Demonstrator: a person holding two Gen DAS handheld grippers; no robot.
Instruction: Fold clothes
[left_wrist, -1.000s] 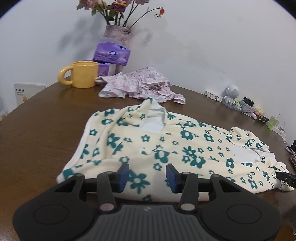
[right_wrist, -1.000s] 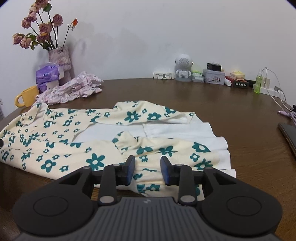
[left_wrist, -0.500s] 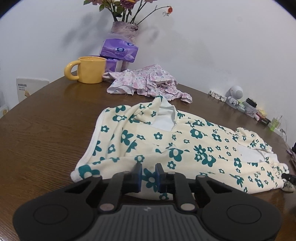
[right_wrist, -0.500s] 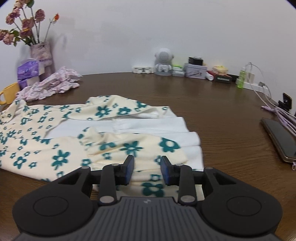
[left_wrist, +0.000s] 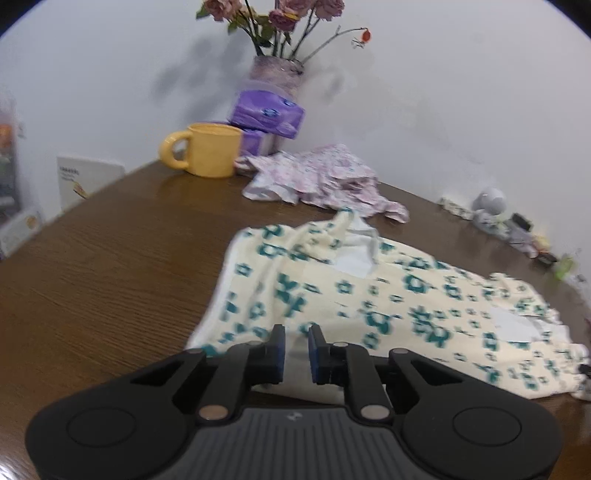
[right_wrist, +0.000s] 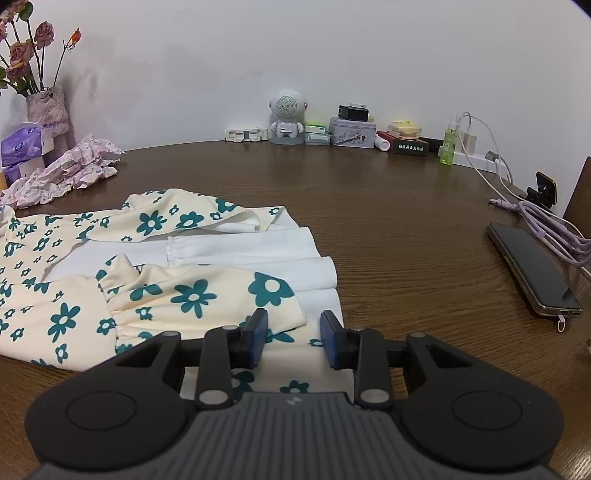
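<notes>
The left gripper (left_wrist: 296, 338) was clenched on the near edge of the cream garment with teal flowers (left_wrist: 391, 295), a pale fold of cloth pinched between its blue pads. The right gripper (right_wrist: 294, 325) stood with its jaws parted over the garment's (right_wrist: 155, 273) white hem corner, cloth lying between the pads; whether they pressed on it could not be told. The garment lay spread across the brown wooden table (right_wrist: 388, 221), sleeves folded inward over its white lining.

Beyond it, a crumpled pink floral garment (left_wrist: 317, 181) sat near a yellow mug (left_wrist: 210, 149), purple tissue packs (left_wrist: 267, 118) and a vase of dried roses (left_wrist: 275, 70). Along the wall stood a small white robot-shaped speaker (right_wrist: 287, 116), a tin box (right_wrist: 352, 133) and a green spray bottle (right_wrist: 448, 142). A phone (right_wrist: 532, 269) and purple cables (right_wrist: 546, 225) lay well apart at the right.

The left view was motion-blurred, smearing the flower print. The gripper bodies hid the garment's nearest edge.
</notes>
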